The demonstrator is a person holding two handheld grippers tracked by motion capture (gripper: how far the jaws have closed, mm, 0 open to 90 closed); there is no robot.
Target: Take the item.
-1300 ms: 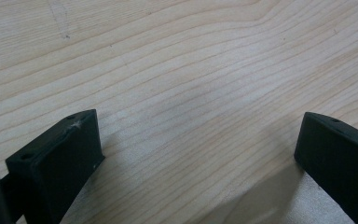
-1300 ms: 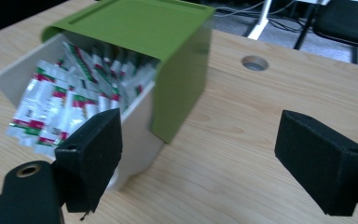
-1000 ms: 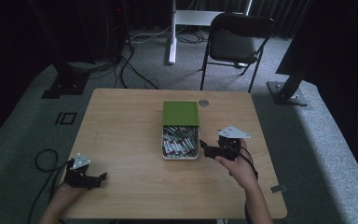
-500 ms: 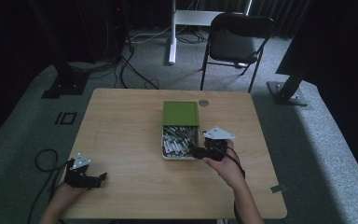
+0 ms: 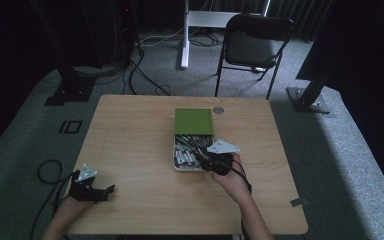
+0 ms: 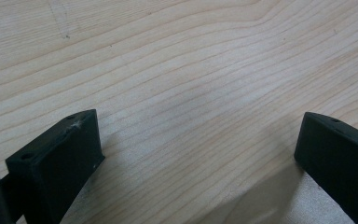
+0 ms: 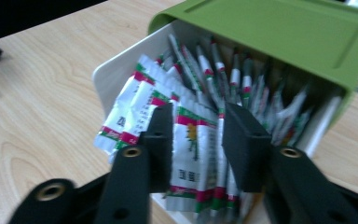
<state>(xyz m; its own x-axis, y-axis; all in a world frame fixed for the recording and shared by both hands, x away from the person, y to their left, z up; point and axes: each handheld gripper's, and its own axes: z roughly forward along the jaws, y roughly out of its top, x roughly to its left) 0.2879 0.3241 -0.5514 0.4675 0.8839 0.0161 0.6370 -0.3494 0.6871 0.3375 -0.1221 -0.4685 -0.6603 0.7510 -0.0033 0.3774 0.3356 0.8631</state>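
Our right tool (image 7: 198, 140) has just been closing onto sachets (image 7: 191, 140) in the white box (image 7: 116, 70) mid-surface; our left tool (image 6: 196, 154) gapes wide near the surface's front-left corner.

Box lid (image 7: 279, 32): olive green
Box tray (image 7: 116, 70): white
Sachets (image 7: 191, 140): white — red and green bands, dark print
Table (image 5: 130, 135): pale wood, fine grain
Gripper jaws: matt black
Chair (image 5: 252, 45): black — seat and frame

Nothing legible. The sachets (image 7: 191, 140) in the white box (image 7: 116, 70) carry dark print on white between red and green bands (characters too blurred in the right gripper view, too small in the high view). Green lid (image 7: 279, 32): no markings.
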